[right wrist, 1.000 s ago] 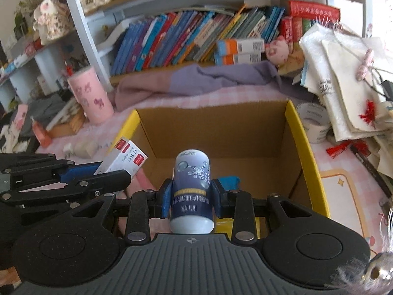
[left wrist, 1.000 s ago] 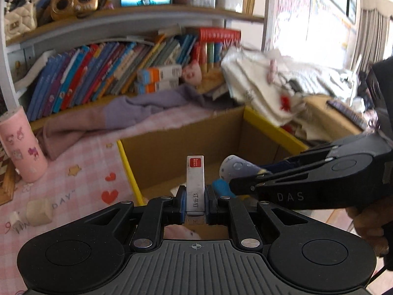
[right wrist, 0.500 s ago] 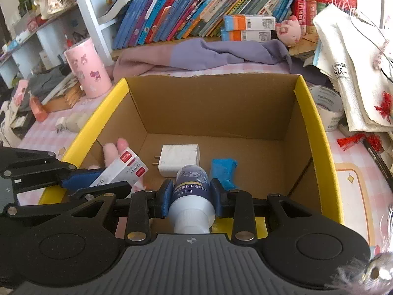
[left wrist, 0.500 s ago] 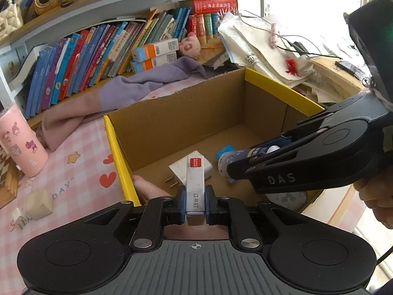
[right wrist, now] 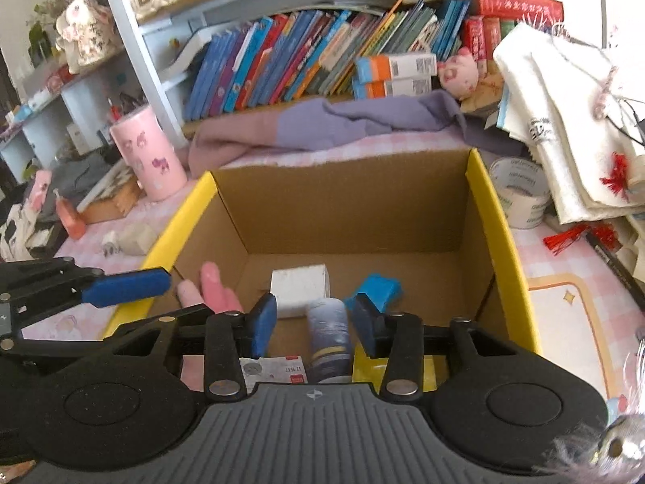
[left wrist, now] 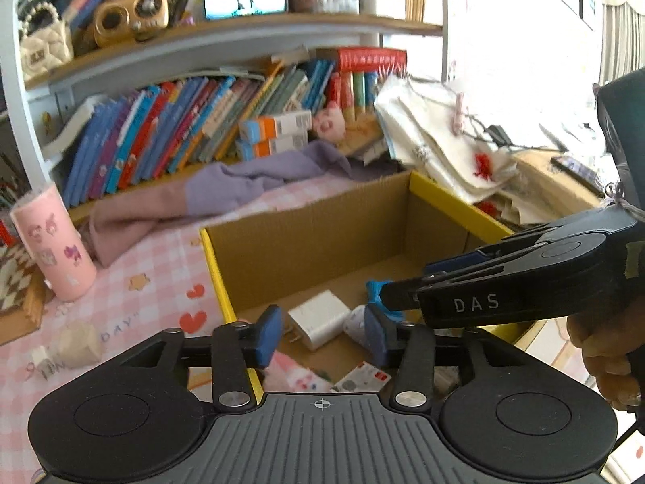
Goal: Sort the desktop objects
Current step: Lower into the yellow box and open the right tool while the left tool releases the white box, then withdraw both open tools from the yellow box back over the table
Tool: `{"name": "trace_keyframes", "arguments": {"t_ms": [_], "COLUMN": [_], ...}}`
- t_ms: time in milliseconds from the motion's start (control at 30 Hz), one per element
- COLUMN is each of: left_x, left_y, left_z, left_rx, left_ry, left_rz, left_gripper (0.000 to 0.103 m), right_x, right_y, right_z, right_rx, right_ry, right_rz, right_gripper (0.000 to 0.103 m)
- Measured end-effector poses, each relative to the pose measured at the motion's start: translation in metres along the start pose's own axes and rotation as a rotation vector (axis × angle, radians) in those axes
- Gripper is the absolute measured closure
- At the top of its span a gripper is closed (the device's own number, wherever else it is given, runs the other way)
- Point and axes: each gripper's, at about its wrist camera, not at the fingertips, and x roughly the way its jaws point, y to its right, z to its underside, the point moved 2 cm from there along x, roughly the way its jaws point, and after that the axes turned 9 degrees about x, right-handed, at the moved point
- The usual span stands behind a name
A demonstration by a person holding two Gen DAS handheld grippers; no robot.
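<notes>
While both tools hang over the cardboard box [right wrist: 354, 205], neither grips anything.

Left gripper [left wrist: 322, 332]: lower centre of its own view, jaws spread wide, blue pads [left wrist: 269, 336] bare and touching nothing; in the right wrist view it enters from the left edge [right wrist: 125, 286], one blue pad over the box's yellow left rim.

Right gripper [right wrist: 314, 324]: lower centre of its view, jaws released and well apart, nothing between them but air above the box floor.

Box contents, left to right in the right wrist view:
- pink plush piece [right wrist: 211, 288], against the left wall;
- staple box [right wrist: 274, 369], white with red ends, lying flat at the near edge, partly hidden by the gripper body;
- white charger [right wrist: 300, 290], mid-floor;
- bottle [right wrist: 328, 336], on its side, long axis running near-to-far, white end toward the camera, dark end touching or just beside the charger;
- blue object [right wrist: 379, 288], just right of the bottle.

Pink cup [right wrist: 149, 163]: upright on the checked cloth, left of the box.
</notes>
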Motion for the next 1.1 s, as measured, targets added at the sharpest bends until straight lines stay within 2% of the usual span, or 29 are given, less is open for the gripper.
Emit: {"name": "trace_keyframes", "arguments": {"t_ms": [200,267,433,667,1100], "left_x": [-0.021,-0.029,-0.046,-0.069,-0.105], "left_y": [0.000,-0.001,-0.005,-0.019,-0.046], "left_z": [0.003,0.006,0.016,0.032,0.076], "left_rx": [-0.004,-0.010,-0.026,-0.023,-0.047], "left_ry": [0.034,0.046,0.069,0.088,0.078], "left_rz": [-0.014,-0.027,-0.051,-0.048,0.032], "left_gripper": [0.050,0.043,0.034,0.031,0.030], "right_x": [-0.020,-0.026,-0.041,-0.062,-0.086], "right_y": [-0.007,-0.010,-0.019,-0.029,-0.070], "right_z": [0.002,0.005,0.014,0.035,0.089], "right_rx": [-0.001,-0.003,-0.014,0.030,0.098], "right_ry": [0.049,0.067,0.115,0.154,0.164], "right_rz": [0.009,0.014,0.031,0.087,0.204], "right_gripper": [0.061,0.060,0.059,0.059,0.058]}}
